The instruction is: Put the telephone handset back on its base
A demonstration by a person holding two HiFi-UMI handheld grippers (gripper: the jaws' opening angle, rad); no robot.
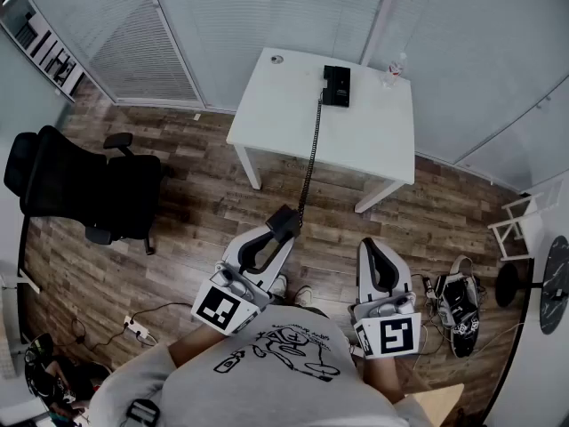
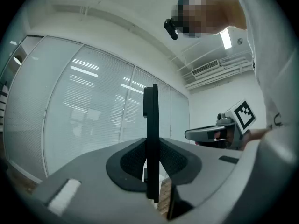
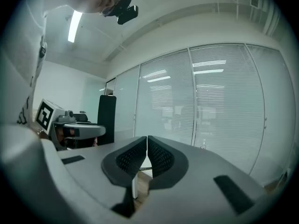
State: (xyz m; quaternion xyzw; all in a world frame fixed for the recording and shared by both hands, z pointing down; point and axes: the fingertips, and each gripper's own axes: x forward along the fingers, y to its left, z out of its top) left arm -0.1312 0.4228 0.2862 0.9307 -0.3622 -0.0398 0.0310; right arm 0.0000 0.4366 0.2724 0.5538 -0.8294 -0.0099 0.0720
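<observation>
Sitting well left of table [image 1: 373,140] and coiled cord [image 1: 310,154] is a black chair [image 1: 67,181].

No word, number or brand can be read anywhere. Only coded signs are seen. A black-and-white square pattern is borne on the left marker cube [image 1: 220,310] of the left gripper [image 1: 283,225]. A different pattern is borne on the right marker cube [image 1: 394,336] of the right gripper [image 1: 373,245]. No letters or digits are formed by either pattern. The same cubes are seen again in the two gripper views, likewise without lettering. A black line drawing [image 1: 284,350] is printed on the person's grey shirt [image 1: 267,398], but no writing can be made out in it.
</observation>
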